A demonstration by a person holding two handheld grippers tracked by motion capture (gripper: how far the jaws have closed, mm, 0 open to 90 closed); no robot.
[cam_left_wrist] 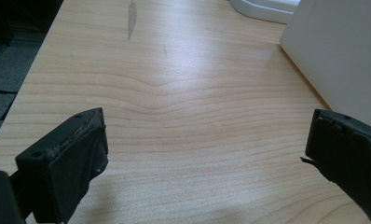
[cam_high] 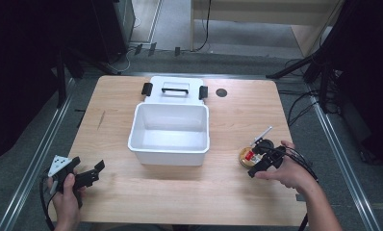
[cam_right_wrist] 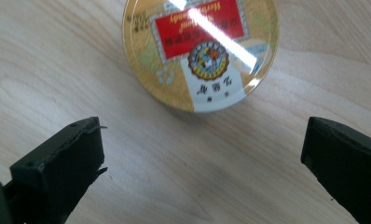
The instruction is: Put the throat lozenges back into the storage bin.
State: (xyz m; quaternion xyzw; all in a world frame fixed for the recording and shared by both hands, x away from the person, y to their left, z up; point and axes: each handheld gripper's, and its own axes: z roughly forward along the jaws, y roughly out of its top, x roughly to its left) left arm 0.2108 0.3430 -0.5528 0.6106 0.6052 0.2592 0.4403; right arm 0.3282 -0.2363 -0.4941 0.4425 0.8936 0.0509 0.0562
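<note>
**Right gripper poised over the tin, bin waiting open**

The round tin (cam_right_wrist: 200, 51), gold-rimmed with a red and white label, lies flat on the table (cam_high: 218, 187) near its right edge, toward the near side; the right gripper (cam_high: 261, 162) hangs just above it, tilted down, its jaws spread as wide as they go with nothing between them; in the right gripper view the tin sits beyond the jaw tips, apart from both pads. A small dark item with a white stick (cam_high: 264, 137) lies just behind the tin; what it is I cannot tell. The white bin (cam_high: 170, 134) stands open at the table's middle, its lid (cam_high: 175, 89) lying behind it toward the far edge. The left gripper (cam_high: 86, 175) rests by the near left corner, jaws likewise wide and empty, aimed at the bin's wall.

The step in hand looks like the approach for a pick; the next move likely calls for advancing until the tin's rim lies squarely between the pads, then closing; the tin is low and smooth, so an off-centre grip may slip.
</note>
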